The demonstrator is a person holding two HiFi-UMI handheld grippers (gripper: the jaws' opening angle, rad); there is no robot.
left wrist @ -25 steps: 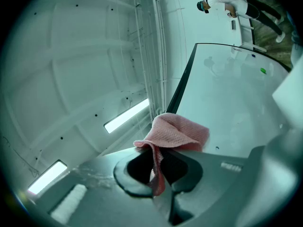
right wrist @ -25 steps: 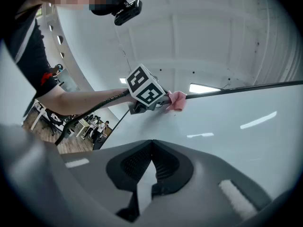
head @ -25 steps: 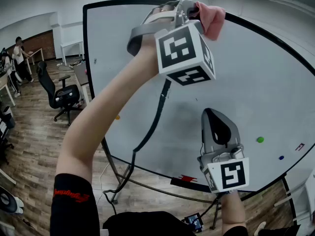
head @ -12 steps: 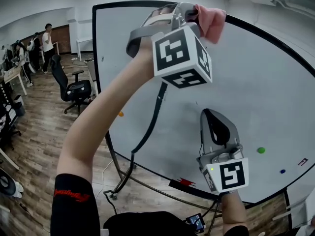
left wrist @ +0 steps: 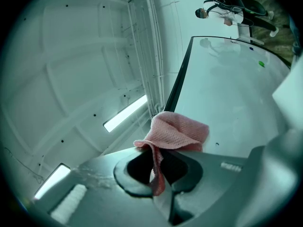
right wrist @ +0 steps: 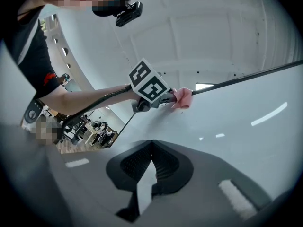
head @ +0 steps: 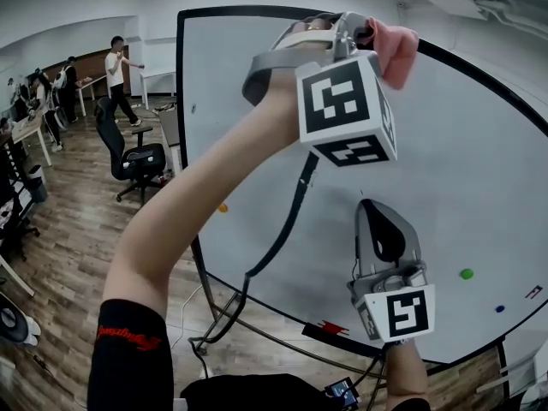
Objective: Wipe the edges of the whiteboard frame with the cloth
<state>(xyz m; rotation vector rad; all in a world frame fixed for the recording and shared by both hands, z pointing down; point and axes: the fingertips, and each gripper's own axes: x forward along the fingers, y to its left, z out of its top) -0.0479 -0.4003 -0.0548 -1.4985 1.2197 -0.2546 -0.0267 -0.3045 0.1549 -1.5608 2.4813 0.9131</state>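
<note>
A large whiteboard (head: 479,169) with a black frame (head: 257,12) stands in front of me. My left gripper (head: 364,34) is raised to the board's top edge and is shut on a pink cloth (head: 396,51). The cloth (left wrist: 176,132) bunches out past the jaws against the black top frame (left wrist: 178,82). From the right gripper view, the same cloth (right wrist: 182,98) touches the frame line (right wrist: 251,75). My right gripper (head: 383,223) hangs lower, in front of the board's middle, shut with nothing between its jaws.
A green magnet (head: 466,274) and a blue magnet (head: 499,309) sit low on the board, an orange one (head: 223,207) at its left. A black office chair (head: 128,157) and people stand at the left. The board's stand legs (head: 214,315) spread below.
My left gripper with the cloth has slid rightward along the top frame. The right gripper has stayed about where it was. A person at the far left has walked rightward.
</note>
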